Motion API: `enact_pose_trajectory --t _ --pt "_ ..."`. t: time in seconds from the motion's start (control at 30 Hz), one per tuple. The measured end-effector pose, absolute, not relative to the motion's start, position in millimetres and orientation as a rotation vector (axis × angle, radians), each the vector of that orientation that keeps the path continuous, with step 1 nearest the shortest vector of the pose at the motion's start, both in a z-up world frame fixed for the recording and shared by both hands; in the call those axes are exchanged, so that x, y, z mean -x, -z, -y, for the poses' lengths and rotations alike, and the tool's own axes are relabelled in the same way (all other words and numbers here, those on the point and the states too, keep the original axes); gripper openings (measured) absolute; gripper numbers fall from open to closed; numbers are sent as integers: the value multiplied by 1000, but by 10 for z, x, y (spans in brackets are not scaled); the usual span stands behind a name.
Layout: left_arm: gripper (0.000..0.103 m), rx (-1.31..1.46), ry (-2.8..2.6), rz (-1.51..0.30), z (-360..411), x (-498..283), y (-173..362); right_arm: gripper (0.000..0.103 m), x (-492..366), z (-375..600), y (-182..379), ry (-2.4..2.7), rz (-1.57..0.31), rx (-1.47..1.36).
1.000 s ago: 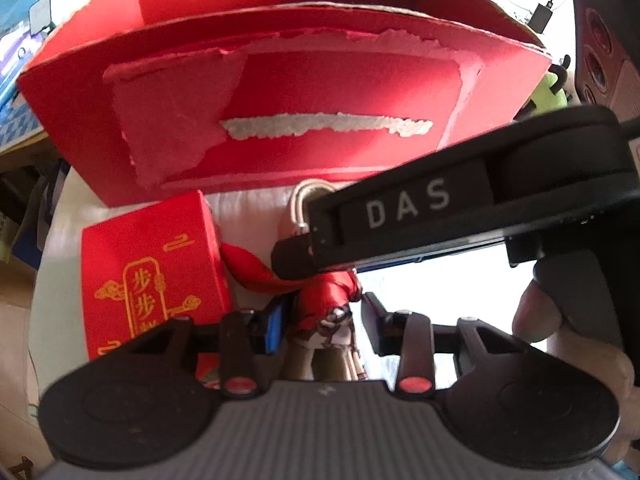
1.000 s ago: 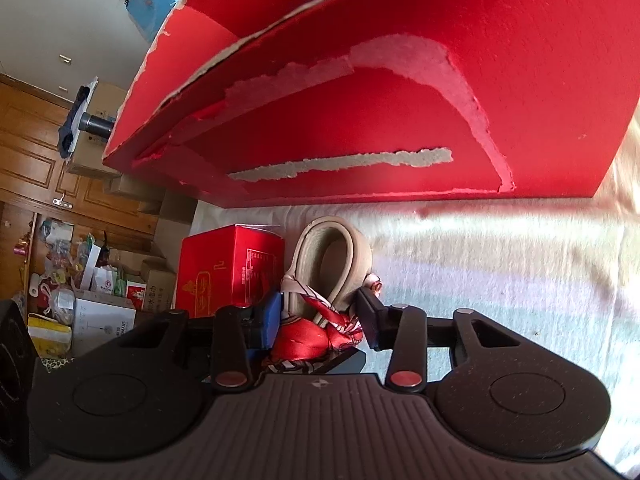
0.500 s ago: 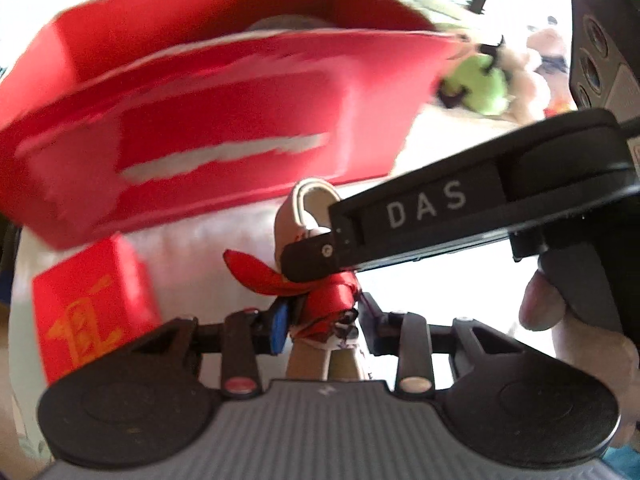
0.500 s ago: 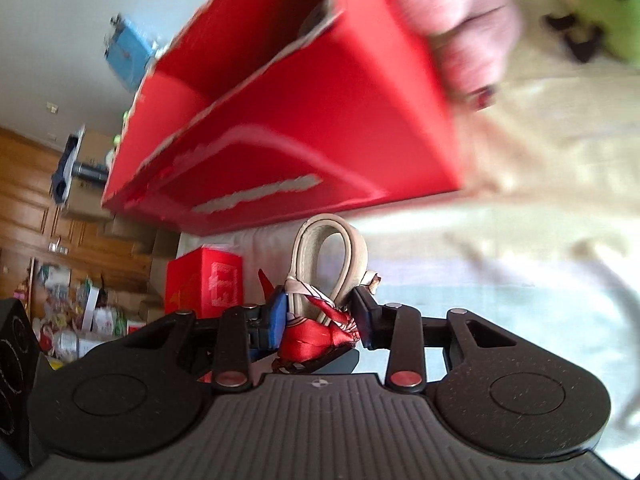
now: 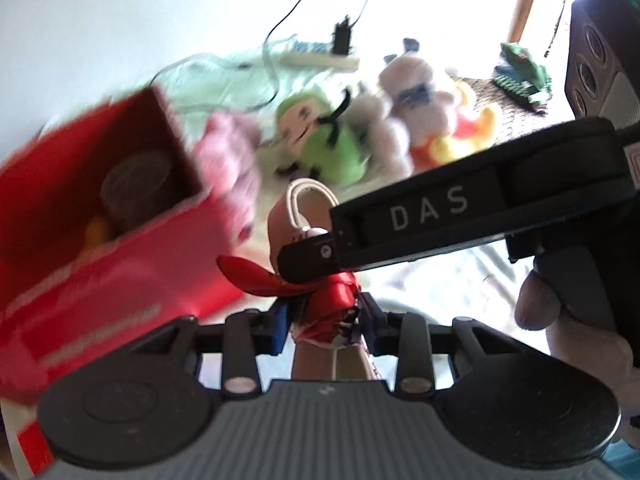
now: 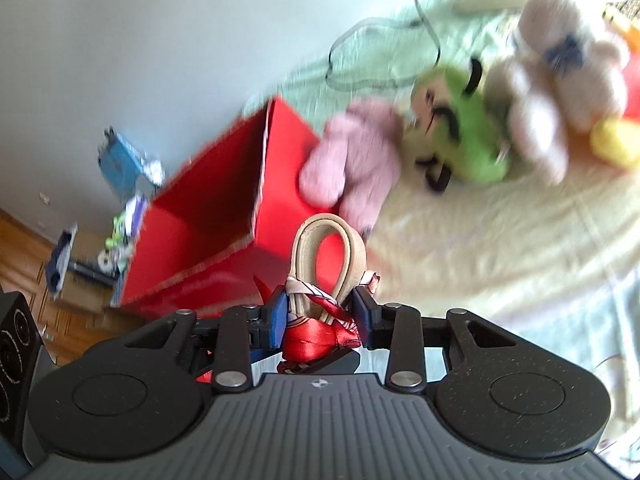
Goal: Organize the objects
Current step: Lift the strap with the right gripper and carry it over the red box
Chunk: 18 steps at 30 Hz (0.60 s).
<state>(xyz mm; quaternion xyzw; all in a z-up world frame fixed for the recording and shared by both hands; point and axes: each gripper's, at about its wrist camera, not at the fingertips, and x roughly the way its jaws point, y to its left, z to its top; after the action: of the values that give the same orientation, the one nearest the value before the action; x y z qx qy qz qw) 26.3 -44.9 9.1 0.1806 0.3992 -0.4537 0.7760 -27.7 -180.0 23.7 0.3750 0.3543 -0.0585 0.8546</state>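
**Left wrist view: both grippers on the same beige handle**

I've got the left gripper (image 5: 322, 320) and right gripper (image 6: 320, 314) both clenched on the beige looped handle (image 6: 330, 256) at its red satin scarf (image 6: 316, 340), carried in the air beside the open red box (image 5: 96, 216). Looks light and floppy, and satin slips, so I'd pinch the strap itself. Readable text: only "DAS" on the right gripper's arm.

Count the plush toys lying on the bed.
4: a pink plush against the red box, a green plush beside it, a cream plush next, and a red-yellow plush partly hidden behind.
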Motion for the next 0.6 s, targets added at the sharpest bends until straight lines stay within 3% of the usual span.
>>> enact_pose_trajectory --t 0.27,0.6 --pt "36 -346 1028 -728 626 -381 -546 38 10 1711 -654 116 -596 -734" --pt "36 -290 910 -625 195 -923 -888 38 -737 1432 -933 -29 -553 -665"
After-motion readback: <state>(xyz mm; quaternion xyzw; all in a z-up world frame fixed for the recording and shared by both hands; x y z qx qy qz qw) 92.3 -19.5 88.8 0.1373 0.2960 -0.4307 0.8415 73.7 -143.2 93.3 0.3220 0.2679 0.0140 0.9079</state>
